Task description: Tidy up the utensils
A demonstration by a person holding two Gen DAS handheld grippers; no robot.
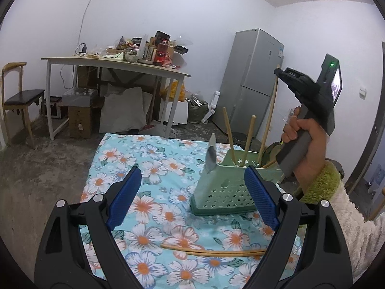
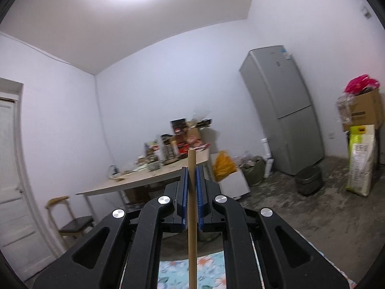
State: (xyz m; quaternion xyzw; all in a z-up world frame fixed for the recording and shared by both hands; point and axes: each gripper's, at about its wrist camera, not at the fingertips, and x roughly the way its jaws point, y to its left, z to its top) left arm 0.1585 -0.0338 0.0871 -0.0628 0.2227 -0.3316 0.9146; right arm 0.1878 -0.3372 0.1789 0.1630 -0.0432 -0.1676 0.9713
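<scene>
Left wrist view: the left gripper [image 1: 192, 190] hangs over a table under a flowered cloth [image 1: 154, 166], its blue-padded jaws wide apart with nothing between them. Taking the green utensil holder [image 1: 223, 192] as the landmark, it stands on the cloth just ahead of the right finger, perforated with small stars. Several wooden handles [image 1: 249, 134] stick up out of its far side, and a metal spoon [image 1: 211, 159] leans at its near left corner. On the cloth nearer the camera than the holder lies a pair of wooden chopsticks [image 1: 214, 251], roughly crosswise. Right of the holder and above it, a hand [image 1: 303, 139] in a fuzzy sleeve grips the handle of the right gripper; its fingertips are not visible here. Behind the holder stand a grey fridge [image 1: 255, 82] and a cluttered desk [image 1: 115, 63].

Right wrist view: the right gripper [image 2: 192, 180] points about level, its jaws clamped on a wooden stick [image 2: 192, 216] that runs upright between the pads. The holder is out of sight; only a strip of cloth shows below.
</scene>
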